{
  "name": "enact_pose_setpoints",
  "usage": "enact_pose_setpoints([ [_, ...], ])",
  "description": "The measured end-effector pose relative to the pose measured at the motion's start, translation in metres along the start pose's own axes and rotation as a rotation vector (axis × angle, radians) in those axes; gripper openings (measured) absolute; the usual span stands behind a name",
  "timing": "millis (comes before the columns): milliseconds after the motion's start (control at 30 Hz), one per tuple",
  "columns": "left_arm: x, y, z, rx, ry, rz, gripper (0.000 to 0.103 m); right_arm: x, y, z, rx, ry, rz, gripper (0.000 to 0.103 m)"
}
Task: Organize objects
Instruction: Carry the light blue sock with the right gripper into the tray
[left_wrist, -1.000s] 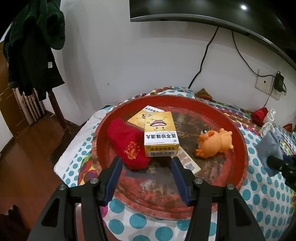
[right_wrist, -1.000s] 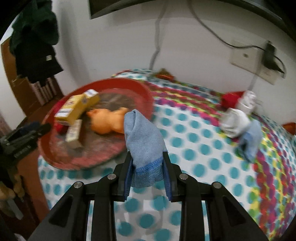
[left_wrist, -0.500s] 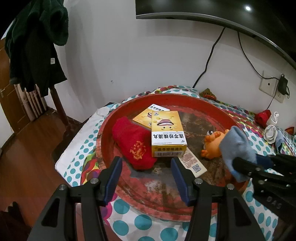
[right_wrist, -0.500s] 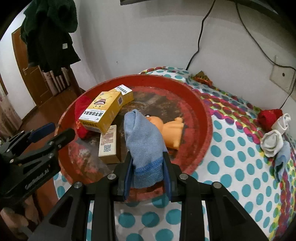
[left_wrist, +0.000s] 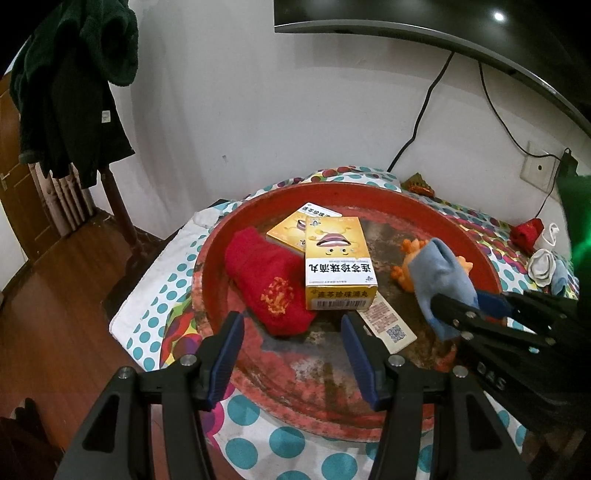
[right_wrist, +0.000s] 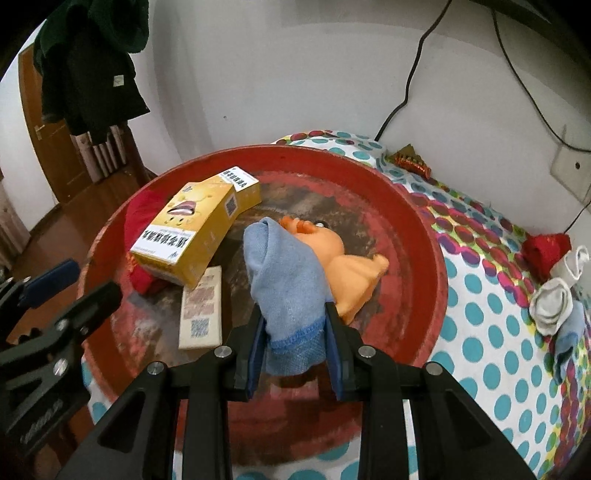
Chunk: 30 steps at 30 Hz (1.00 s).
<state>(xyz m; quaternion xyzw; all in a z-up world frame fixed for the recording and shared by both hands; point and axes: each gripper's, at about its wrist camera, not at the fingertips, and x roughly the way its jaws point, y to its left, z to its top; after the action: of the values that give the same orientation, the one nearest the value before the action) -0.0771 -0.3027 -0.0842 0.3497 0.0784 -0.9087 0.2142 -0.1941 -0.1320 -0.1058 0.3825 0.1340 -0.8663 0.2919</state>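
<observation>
While left jaws gape, right jaws clamp blue sock (right_wrist: 286, 280) over red tray (right_wrist: 424, 236).

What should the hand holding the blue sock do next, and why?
Probably lower the blue sock a little and let go. The right gripper is clamped on it right over the red tray, above the orange toy. A red sock already lies in there, so the tray looks like the place for it.

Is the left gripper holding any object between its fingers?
No, the left gripper is open and empty, with only the red tray visible between its blue fingers.
</observation>
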Motion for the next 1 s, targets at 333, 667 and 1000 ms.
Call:
enact_pose_setpoints([
  [333, 0.003, 0.001, 0.0, -0.005, 0.011, -0.004, 0.056, 0.013, 0.009, 0.006, -0.036, 0.014, -0.018, 0.028],
  [667, 0.005, 0.0, 0.0, -0.004, 0.011, -0.007, 0.056, 0.009, 0.007, 0.002, -0.023, 0.006, 0.004, 0.037],
  [1000, 0.007, -0.005, -0.001, 0.006, 0.017, -0.013, 0.056, -0.025, -0.002, -0.001, 0.01, -0.053, 0.04, 0.063],
])
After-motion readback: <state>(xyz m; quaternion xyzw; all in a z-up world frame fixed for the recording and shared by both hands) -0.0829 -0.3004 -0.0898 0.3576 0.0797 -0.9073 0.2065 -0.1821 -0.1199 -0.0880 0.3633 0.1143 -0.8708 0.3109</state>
